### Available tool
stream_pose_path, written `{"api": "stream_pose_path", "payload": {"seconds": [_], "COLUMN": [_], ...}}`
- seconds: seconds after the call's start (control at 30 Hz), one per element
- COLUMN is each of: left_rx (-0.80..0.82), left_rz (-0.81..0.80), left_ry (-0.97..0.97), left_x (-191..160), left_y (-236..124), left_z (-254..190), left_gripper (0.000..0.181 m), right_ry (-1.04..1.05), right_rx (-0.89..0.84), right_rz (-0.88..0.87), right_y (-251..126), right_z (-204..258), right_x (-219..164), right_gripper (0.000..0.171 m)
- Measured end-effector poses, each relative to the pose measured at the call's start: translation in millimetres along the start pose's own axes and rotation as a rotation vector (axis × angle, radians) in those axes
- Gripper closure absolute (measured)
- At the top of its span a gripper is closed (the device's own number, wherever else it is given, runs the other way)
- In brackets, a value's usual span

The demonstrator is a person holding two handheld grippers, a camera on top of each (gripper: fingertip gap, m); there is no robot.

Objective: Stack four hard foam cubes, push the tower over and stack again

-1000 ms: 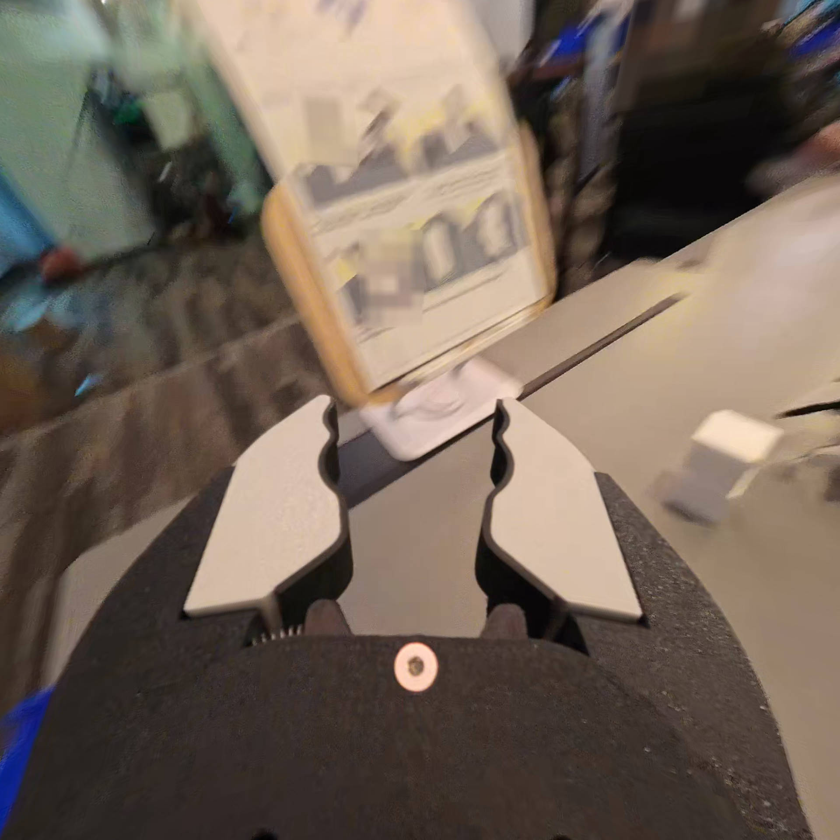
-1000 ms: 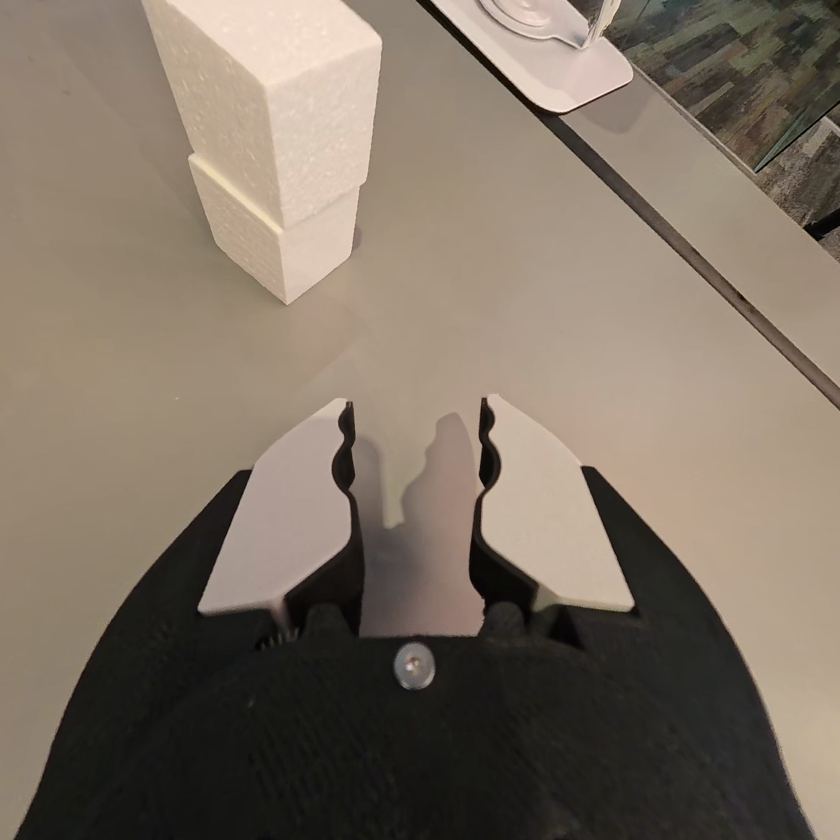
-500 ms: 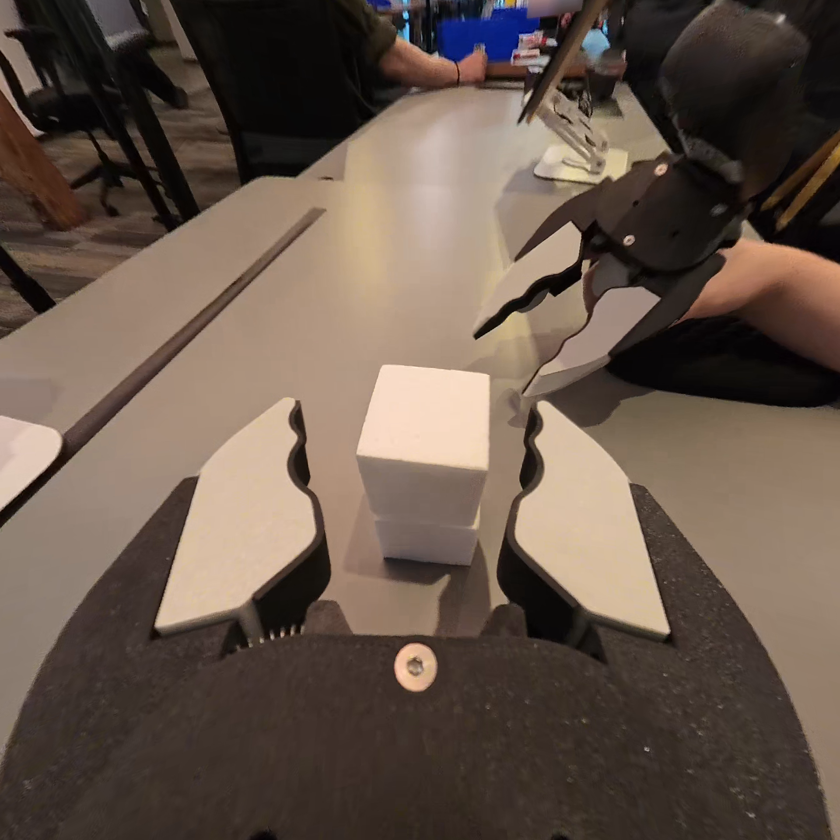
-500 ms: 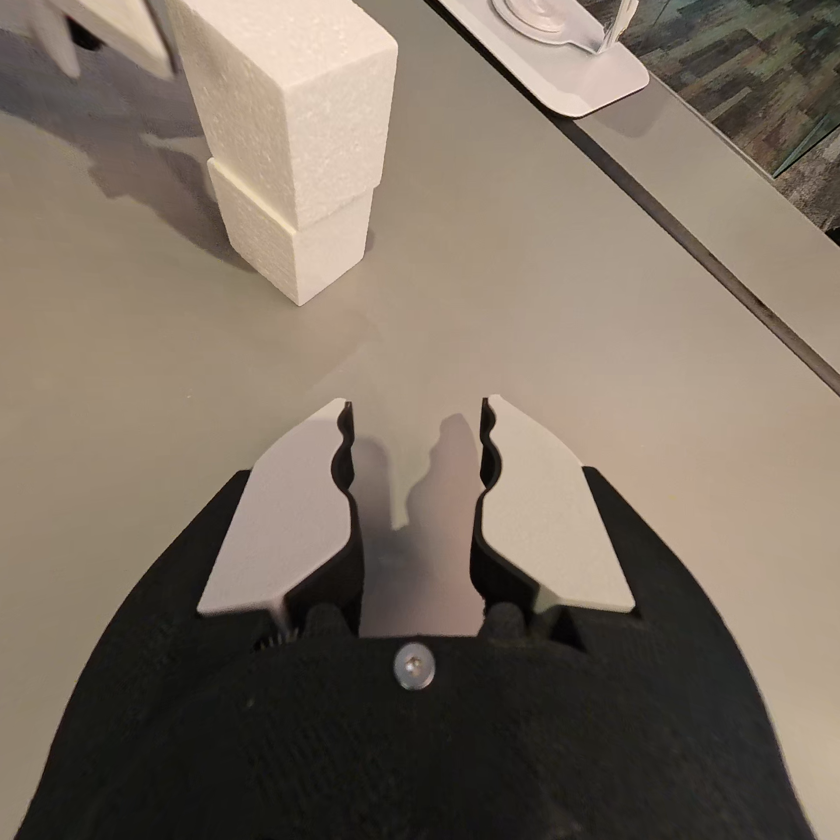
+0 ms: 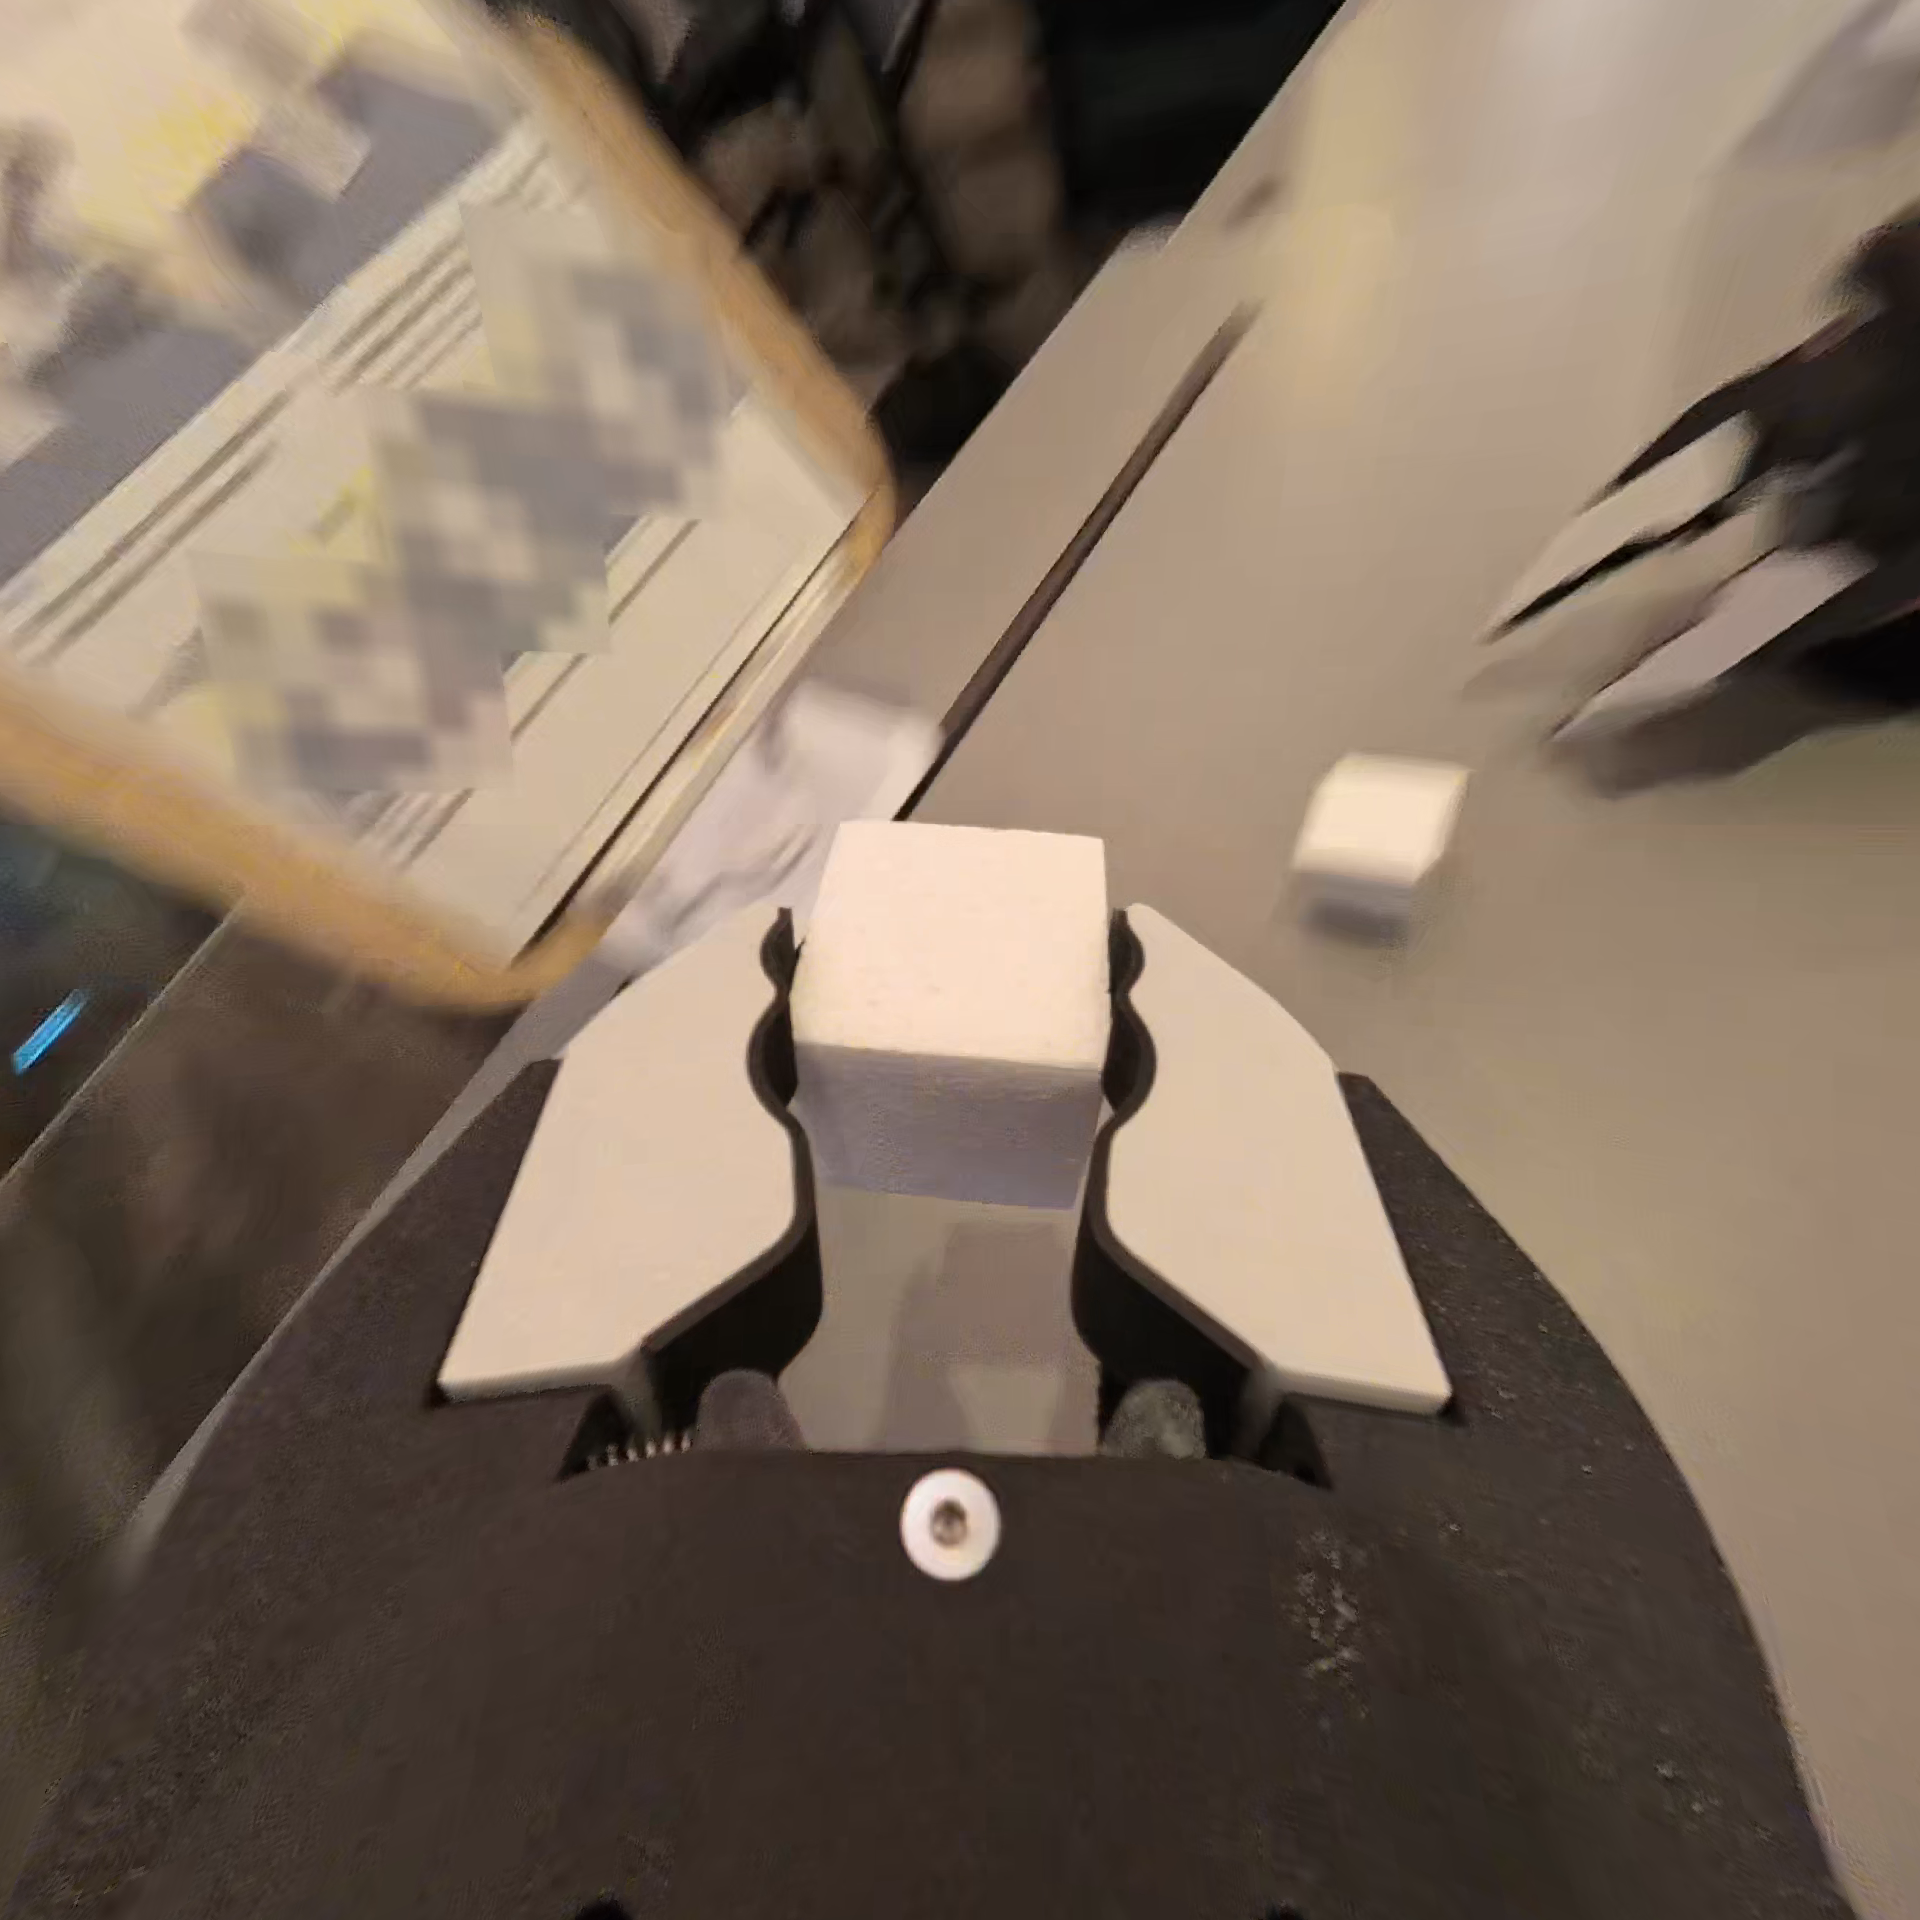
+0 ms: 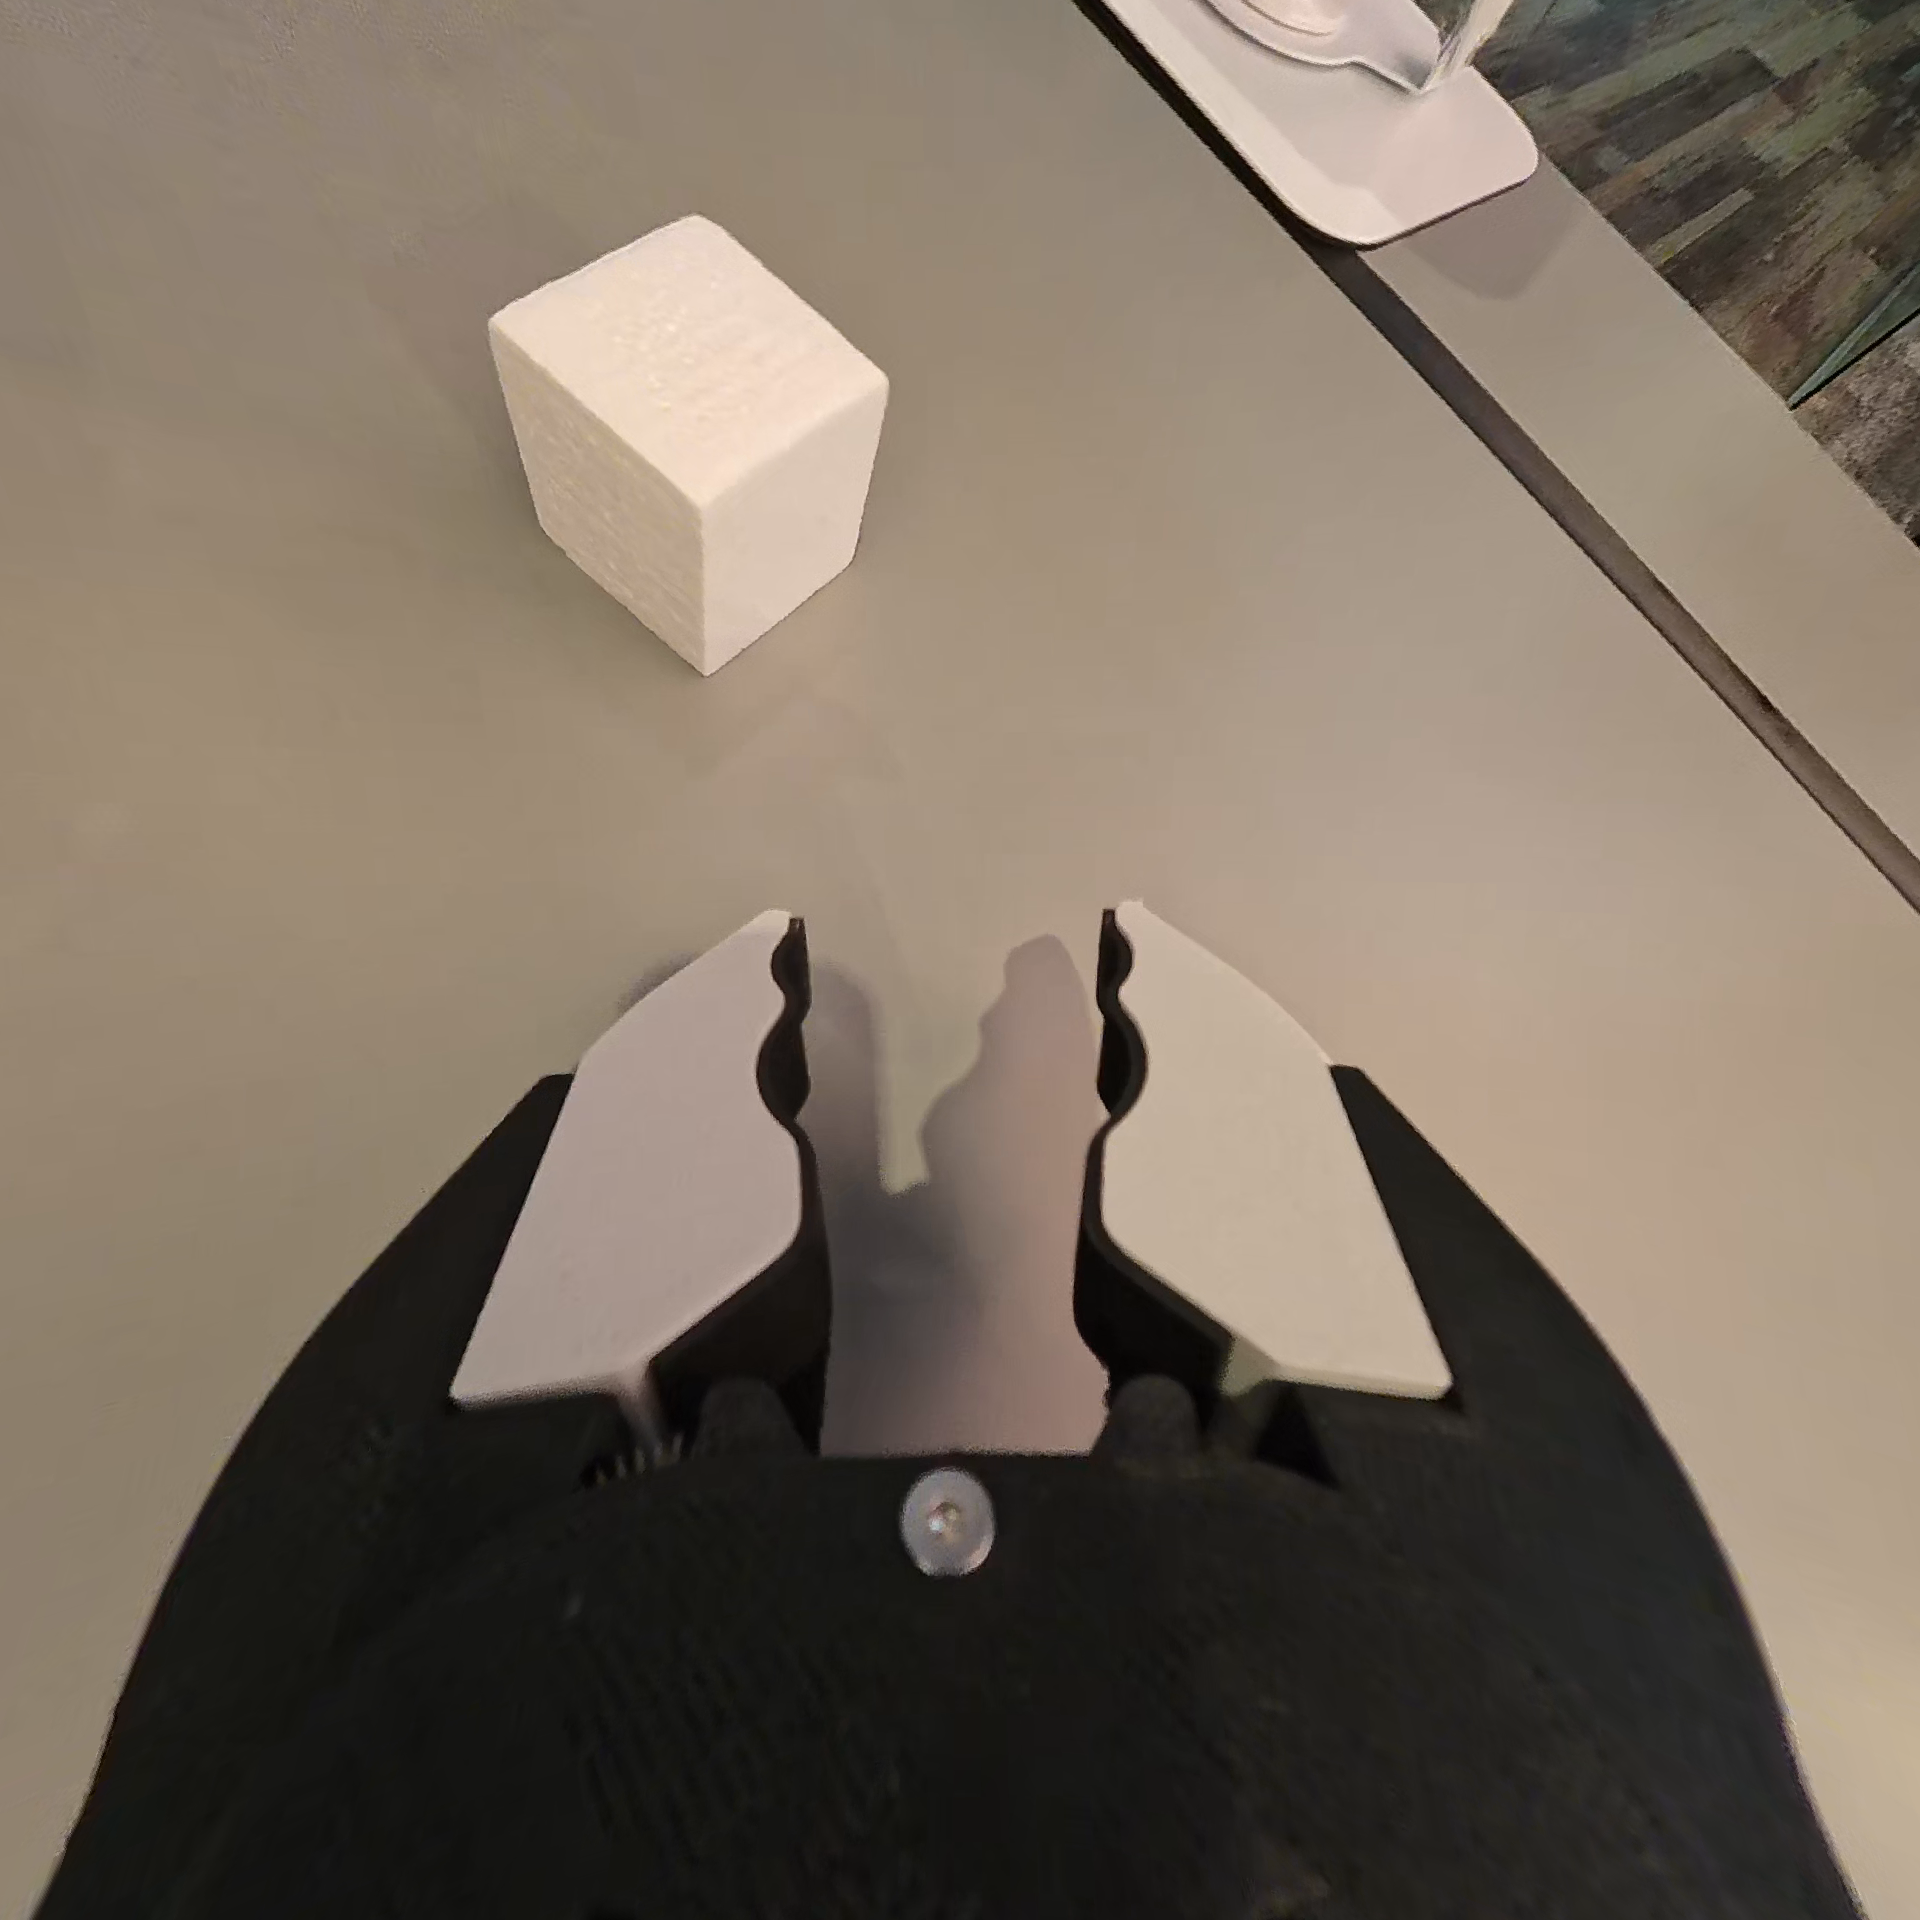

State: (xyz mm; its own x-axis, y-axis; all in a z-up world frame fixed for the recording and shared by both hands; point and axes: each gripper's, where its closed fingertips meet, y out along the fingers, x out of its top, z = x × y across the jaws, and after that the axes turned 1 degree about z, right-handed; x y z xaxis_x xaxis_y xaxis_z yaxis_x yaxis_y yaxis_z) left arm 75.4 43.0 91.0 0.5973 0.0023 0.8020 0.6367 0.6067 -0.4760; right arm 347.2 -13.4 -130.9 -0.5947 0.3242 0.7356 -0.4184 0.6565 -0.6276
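Gripping white cube, left gripper beside blurred framed sign.

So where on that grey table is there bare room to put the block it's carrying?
The table is bare between the standing foam cube and the right gripper, whose jaws are open and empty, and left of that cube. It is tighter toward the white stand base beyond the dark seam.
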Motion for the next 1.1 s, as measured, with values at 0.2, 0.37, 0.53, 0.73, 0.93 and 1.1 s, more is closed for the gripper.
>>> {"api": "stream_pose_path", "payload": {"seconds": [0.2,0.37,0.53,0.73,0.93,1.1], "left_rx": [0.212,0.25,0.159,0.121,0.211,0.22], "left_rz": [0.728,1.141,1.204,1.21,0.923,0.293], "left_ry": [-0.352,-0.548,-0.632,-0.649,-0.626,-0.445], "left_x": [-188,-334,-385,-403,-330,-144], "left_y": [-125,-158,-145,-139,-147,-131], "left_z": [106,121,108,105,144,150], "left_gripper": [0.124,0.124,0.124,0.123,0.108,0.109], "right_ry": [-0.041,-0.014,0.009,-0.018,-0.028,-0.037], "right_rx": [-0.014,-0.022,-0.023,-0.018,-0.015,-0.017], "right_rz": [0.044,0.049,0.024,0.048,0.05,0.057], "right_y": [4,5,3,5,5,6], "right_z": [3,-1,-4,0,1,1], "right_x": [-2,-7,-4,-7,-7,-7], "right_gripper": [0.117,0.117,0.117,0.117,0.117,0.117]}}
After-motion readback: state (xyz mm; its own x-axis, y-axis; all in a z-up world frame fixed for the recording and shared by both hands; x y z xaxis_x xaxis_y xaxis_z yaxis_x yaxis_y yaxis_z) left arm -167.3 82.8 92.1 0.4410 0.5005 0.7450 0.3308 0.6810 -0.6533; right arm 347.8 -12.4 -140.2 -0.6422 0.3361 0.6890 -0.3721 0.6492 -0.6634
